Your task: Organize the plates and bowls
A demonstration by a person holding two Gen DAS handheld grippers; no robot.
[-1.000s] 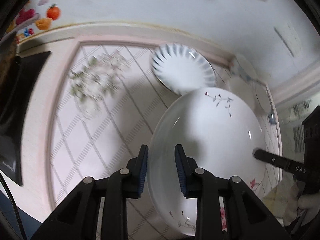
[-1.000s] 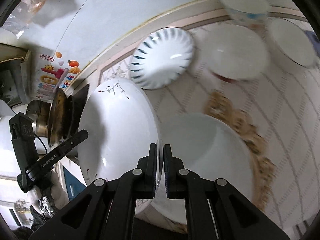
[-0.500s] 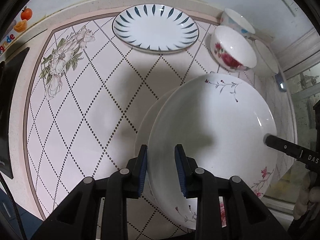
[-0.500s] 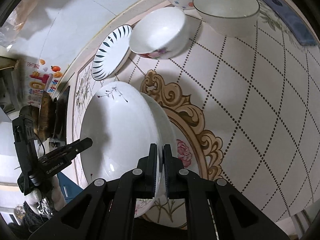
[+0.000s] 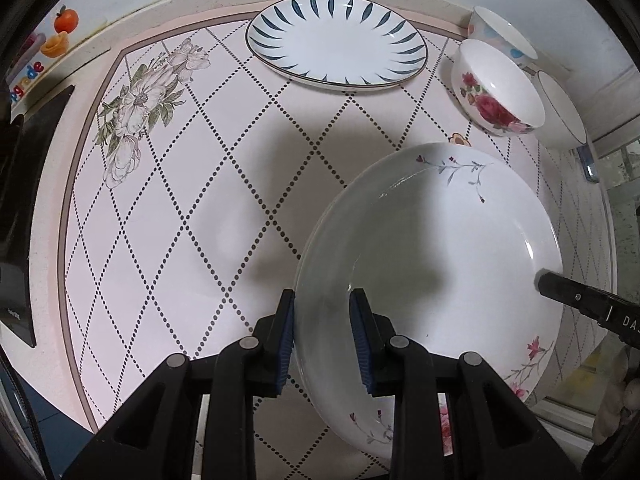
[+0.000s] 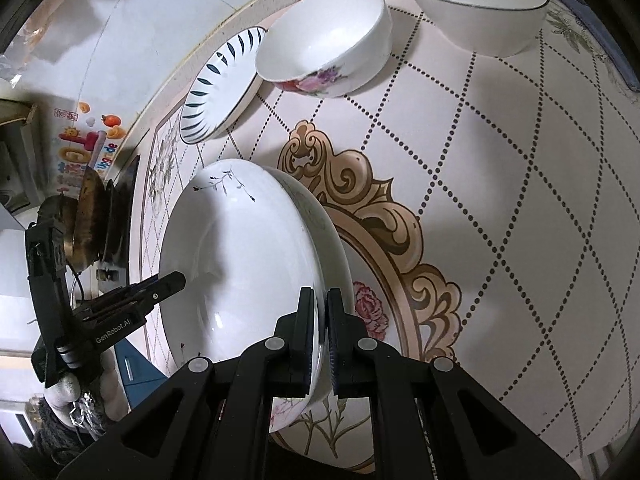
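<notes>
Both wrist cameras look steeply down along their fingers (image 5: pixel 286 328) at the tabletop (image 5: pixel 168 216), close up. Both views share the big white plate (image 5: pixel 440 260), with the striped plate (image 6: pixel 218 88) toward 12 o'clock.

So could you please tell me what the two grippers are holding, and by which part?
Both hold the large white floral plate by its rim, on opposite edges: the left gripper at one side, the right gripper at the other.

In the left wrist view, a plate (image 5: pixel 338 42) lay at upper centre, three bowls (image 5: pixel 496 88) clustered upper right.
</notes>
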